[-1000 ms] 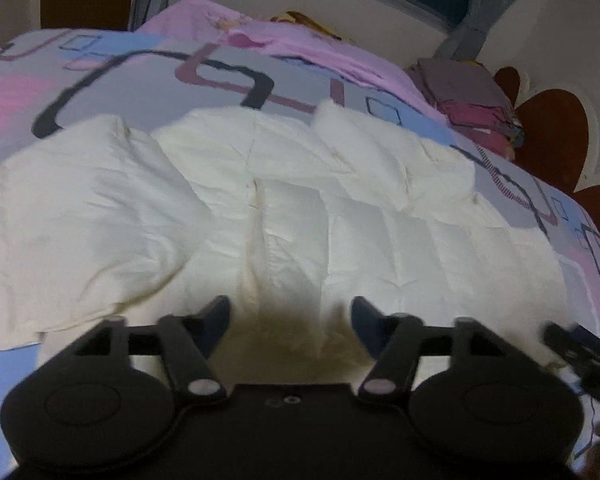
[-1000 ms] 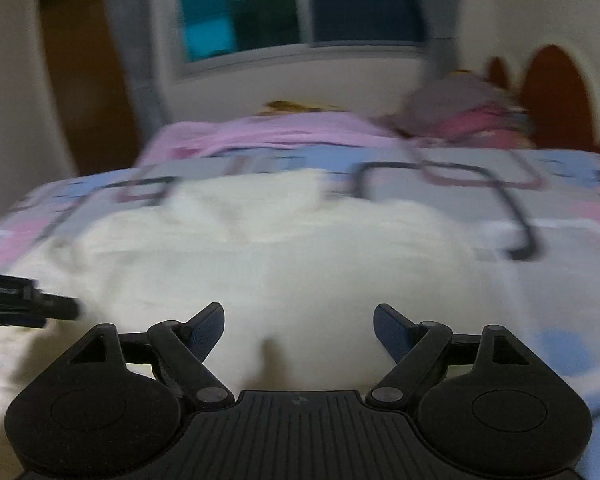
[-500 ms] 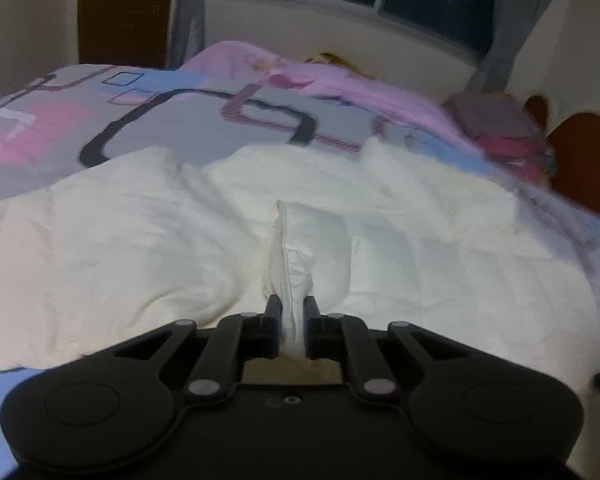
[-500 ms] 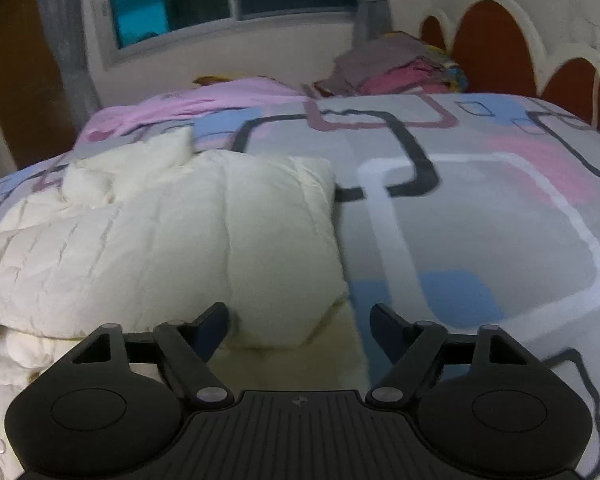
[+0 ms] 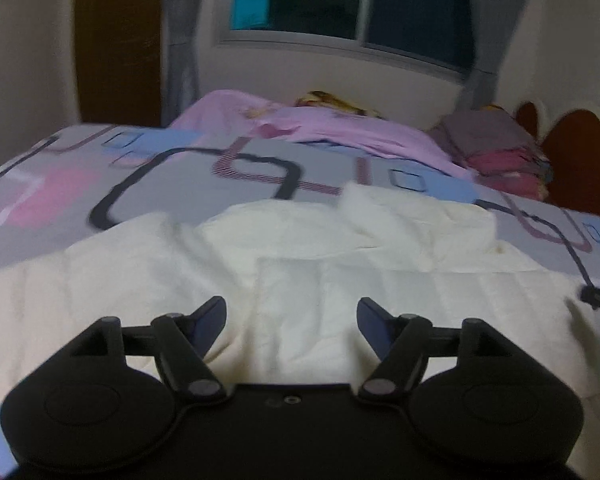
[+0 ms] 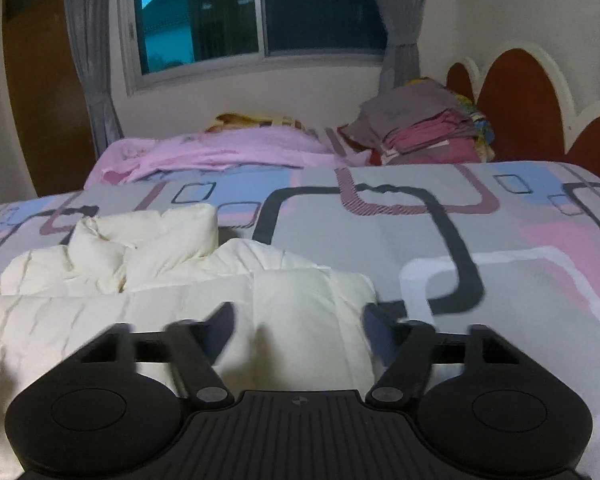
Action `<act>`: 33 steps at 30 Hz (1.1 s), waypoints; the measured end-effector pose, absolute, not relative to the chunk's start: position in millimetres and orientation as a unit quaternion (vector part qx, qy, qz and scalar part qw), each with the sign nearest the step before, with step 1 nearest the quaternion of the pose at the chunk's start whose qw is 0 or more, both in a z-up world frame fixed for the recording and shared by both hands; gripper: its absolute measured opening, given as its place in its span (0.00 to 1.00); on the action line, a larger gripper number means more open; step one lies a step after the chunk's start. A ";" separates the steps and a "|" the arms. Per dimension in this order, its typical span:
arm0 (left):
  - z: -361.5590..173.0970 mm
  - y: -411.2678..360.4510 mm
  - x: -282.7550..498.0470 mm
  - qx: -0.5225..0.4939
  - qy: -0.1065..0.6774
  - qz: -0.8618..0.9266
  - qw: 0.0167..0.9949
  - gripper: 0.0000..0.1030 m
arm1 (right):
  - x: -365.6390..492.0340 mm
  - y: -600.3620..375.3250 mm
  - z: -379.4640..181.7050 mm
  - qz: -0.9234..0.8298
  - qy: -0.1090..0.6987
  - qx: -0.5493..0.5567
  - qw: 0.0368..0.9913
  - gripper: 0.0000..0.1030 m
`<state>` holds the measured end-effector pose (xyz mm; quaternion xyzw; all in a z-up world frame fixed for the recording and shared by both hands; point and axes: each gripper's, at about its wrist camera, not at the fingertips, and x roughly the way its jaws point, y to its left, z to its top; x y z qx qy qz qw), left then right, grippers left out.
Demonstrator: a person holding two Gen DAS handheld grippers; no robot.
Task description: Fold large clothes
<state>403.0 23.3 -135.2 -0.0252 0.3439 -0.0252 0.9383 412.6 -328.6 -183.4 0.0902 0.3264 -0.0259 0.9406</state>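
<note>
A cream quilted padded garment [image 5: 300, 264] lies spread on the bed, partly folded over itself, with a rolled sleeve or collar at its far side [image 5: 412, 216]. My left gripper [image 5: 291, 312] is open and empty just above its near middle. In the right wrist view the same garment [image 6: 204, 292] fills the lower left, and my right gripper [image 6: 298, 320] is open and empty over its right-hand folded edge. The tip of the right gripper shows at the right edge of the left wrist view [image 5: 598, 298].
The bed cover [image 6: 440, 232] is grey with pink, blue and dark rounded squares. A pink sheet [image 6: 220, 152] lies at the far side. A stack of folded clothes [image 6: 424, 128] sits by the brown scalloped headboard [image 6: 516, 96]. A window with curtains is behind.
My left gripper closed on a fold of the garment half a second ago and has now opened and let it go. My right gripper stayed open and swung over the garment's right edge.
</note>
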 end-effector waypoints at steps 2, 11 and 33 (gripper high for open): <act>-144.7 11.9 417.6 -0.010 0.351 -0.036 0.935 0.70 | 426.4 -326.7 -192.4 -0.030 0.339 0.078 0.937 0.59; -209.8 24.4 457.8 -0.027 0.430 0.002 0.903 0.68 | 444.1 -335.5 -246.2 -0.044 0.379 0.059 0.922 0.61; -141.1 130.5 374.1 -0.084 0.400 0.070 0.910 0.86 | 394.8 -189.5 -171.8 0.095 0.349 0.055 0.931 0.61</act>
